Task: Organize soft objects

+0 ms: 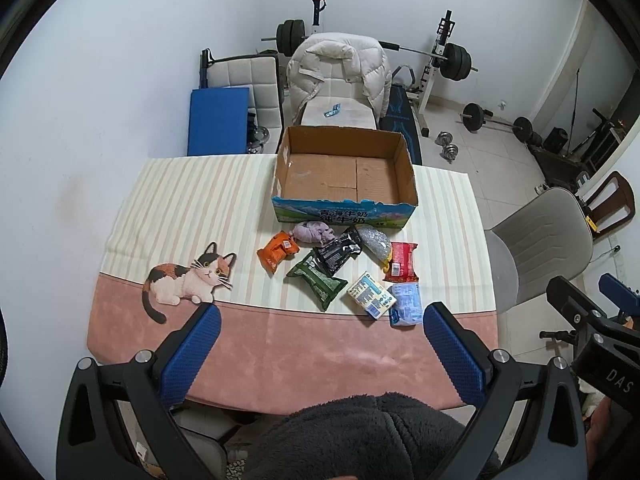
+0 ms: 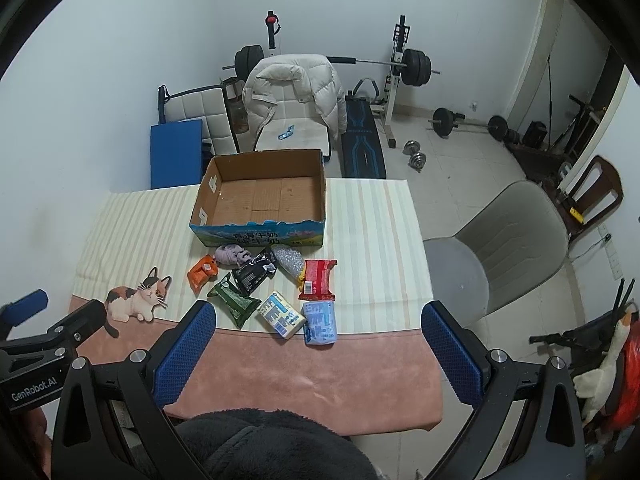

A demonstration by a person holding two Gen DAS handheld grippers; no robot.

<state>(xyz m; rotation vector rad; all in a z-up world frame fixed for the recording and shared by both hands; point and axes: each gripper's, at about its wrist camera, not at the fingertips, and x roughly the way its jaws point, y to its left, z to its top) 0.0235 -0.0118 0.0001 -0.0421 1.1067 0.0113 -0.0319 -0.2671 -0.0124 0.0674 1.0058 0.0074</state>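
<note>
The left gripper (image 1: 320, 326) hangs above the near, pink edge of the table cloth (image 1: 168, 196) with its blue-padded fingers (image 1: 192, 354) spread wide and nothing between them; the right gripper (image 2: 318, 326) hangs in like manner beside it, its fingers (image 2: 450, 350) equally wide apart and bare. All the soft packets lie on the striped part of the cloth, beyond the fingertips and apart from them, in a loose cluster just in front of the cardboard box (image 1: 344, 172), which stands open at the far middle of the table with nothing visible inside. Nearest the box are a lilac cloth bundle (image 1: 312, 232) and a silvery mesh pouch (image 1: 374, 242), with a black packet (image 1: 336, 254) between them. An orange packet (image 1: 276, 251) lies at the left of the group, a green packet (image 1: 318, 278) toward the near side, and a red packet (image 1: 401, 262) at the right. Closest to the grippers are a cream tissue pack (image 1: 370, 294) and a pale blue tissue pack (image 1: 406, 304), touching one another; in the left wrist view the blue one sits just beyond the tip of the right-hand finger, while in the right wrist view both packs fall between the two fingers, nearer the left-hand one. A printed calico cat (image 1: 186, 280) decorates the cloth at the left. A grey chair (image 2: 496, 248) stands off the table's right side.
</note>
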